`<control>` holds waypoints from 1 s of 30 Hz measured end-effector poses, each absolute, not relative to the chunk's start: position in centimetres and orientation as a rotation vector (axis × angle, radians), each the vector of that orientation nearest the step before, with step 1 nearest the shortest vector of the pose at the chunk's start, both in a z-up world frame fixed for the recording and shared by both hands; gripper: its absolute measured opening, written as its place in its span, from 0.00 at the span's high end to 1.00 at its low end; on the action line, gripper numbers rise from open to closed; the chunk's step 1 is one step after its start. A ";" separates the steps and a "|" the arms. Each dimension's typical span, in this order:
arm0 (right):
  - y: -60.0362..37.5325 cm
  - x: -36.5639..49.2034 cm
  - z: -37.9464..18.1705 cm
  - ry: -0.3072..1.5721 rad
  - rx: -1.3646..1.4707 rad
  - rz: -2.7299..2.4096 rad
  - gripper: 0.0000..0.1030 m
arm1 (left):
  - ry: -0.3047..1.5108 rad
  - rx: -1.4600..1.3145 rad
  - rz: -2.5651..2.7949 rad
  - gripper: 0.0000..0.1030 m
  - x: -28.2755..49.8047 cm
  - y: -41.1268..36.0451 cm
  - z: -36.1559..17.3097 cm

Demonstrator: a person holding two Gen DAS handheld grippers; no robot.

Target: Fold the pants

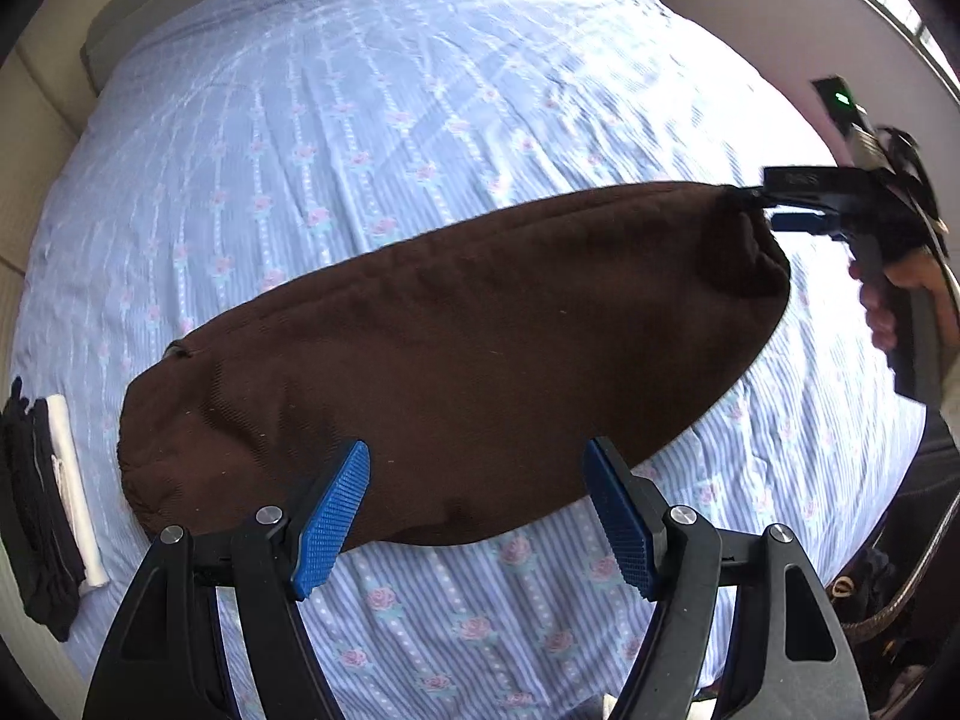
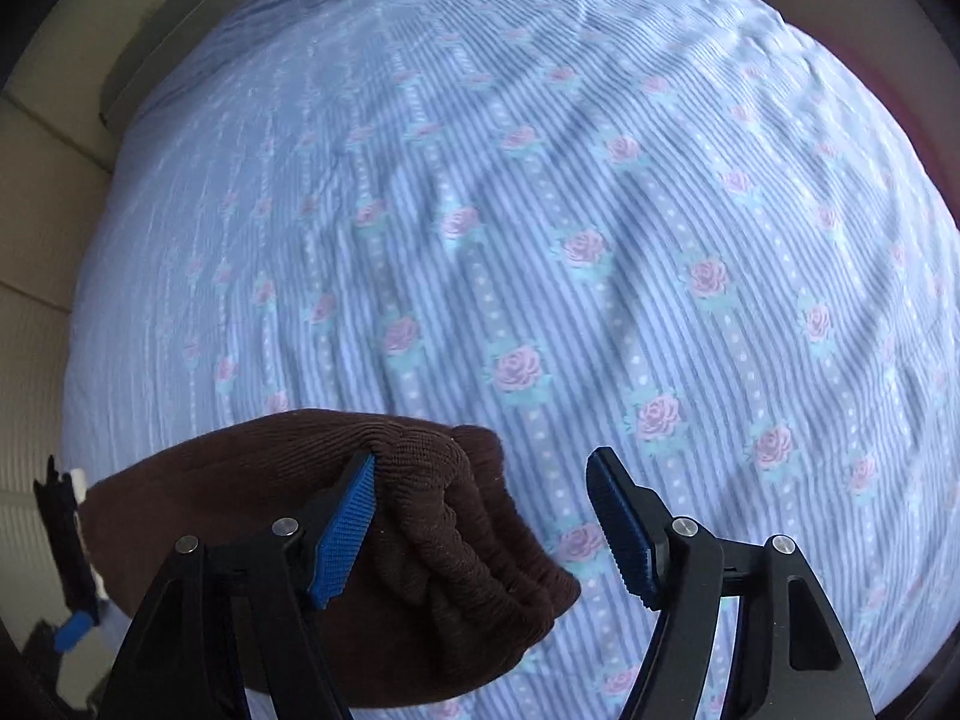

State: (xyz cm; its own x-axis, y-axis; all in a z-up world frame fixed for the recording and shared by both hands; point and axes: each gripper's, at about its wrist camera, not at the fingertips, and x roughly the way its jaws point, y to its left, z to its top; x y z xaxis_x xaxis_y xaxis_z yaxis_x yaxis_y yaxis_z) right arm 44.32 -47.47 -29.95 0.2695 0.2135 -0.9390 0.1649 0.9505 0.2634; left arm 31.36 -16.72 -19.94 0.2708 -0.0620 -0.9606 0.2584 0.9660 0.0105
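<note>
Brown knit pants folded on a floral striped bed sheet, both claws released.

At the far left edge of the bed, in the left wrist view, a small stack of folded clothes [image 1: 45,492], black with a white piece, lies well apart from the pants [image 1: 456,360]. The pants lie as 1 long dark brown bundle across the near middle of the blue striped bed sheet [image 1: 360,120] with pink roses. The left gripper [image 1: 477,516] hovers at their near edge, its 2 blue pads spread wide and holding nothing. At the right, the right gripper [image 1: 771,207] reaches the bundle's far right end; its own camera shows the gathered elastic waistband [image 2: 480,546] lying between its parted fingers [image 2: 345,531], the left pad touching the cloth, the right pad clear of it.
</note>
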 end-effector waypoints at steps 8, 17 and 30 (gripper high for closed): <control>-48.0 44.4 -34.8 1.395 0.436 0.073 0.32 | 1.288 0.203 -0.221 0.29 31.5 -17.9 -20.3; -49.0 43.3 -35.9 1.394 0.583 0.136 0.62 | 1.309 0.185 -0.197 0.29 31.9 -17.7 -20.9; -49.0 41.5 -30.2 1.296 0.753 0.075 0.72 | 1.333 0.171 -0.160 0.30 32.5 -16.2 -22.0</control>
State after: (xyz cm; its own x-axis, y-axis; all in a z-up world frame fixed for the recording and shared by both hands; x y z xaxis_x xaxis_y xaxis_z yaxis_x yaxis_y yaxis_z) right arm 41.51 -49.02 -30.23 0.3038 0.4532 -0.8380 0.3531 0.7634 0.5409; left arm 32.48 -16.16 -22.05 0.2278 -0.0178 -0.9735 0.2135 0.9764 0.0322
